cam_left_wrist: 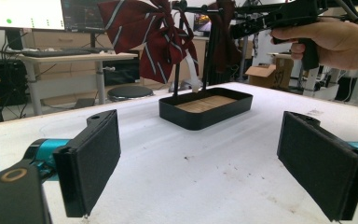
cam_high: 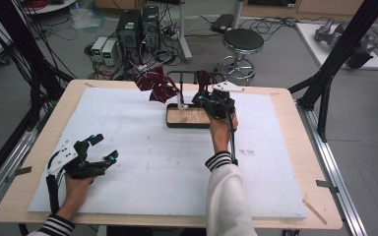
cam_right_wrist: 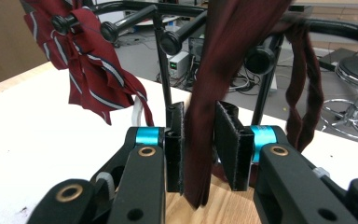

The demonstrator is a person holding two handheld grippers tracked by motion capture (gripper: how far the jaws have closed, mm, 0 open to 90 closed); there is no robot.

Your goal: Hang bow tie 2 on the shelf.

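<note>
Your left gripper (cam_high: 101,152) rests near the table's (cam_high: 285,196) left front corner, well apart from the rack. Its jaws stand wide open with nothing between them, as the left gripper view makes plain. It poses no risk where it sits, but it also can't steady anything if the stand tips.

Moving right, the striped bow tie (cam_high: 156,87) hangs from the rack's (cam_high: 181,73) left pegs, clear of your work. The rack stands in a black tray (cam_high: 187,124) with a wooden floor, near the far edge of the table.

Next comes the plain dark red tie (cam_right_wrist: 214,93), draped over the rack's bar and hanging down between the jaws of your right gripper (cam_right_wrist: 199,144). Those jaws are only slightly apart. The left pad (cam_right_wrist: 175,149) seems to touch the cloth, while the right pad (cam_right_wrist: 227,140) shows a narrow gap, so you're not clamping the tie.

The danger lies there. If you pull back at an angle, a pad could snag the cloth and drag the tie off the bar. The tie looks slippery and loosely draped, so uneven lengths could let it slide off unaided. A sideways nudge from the gripper could also rock the light rack and tray.
</note>
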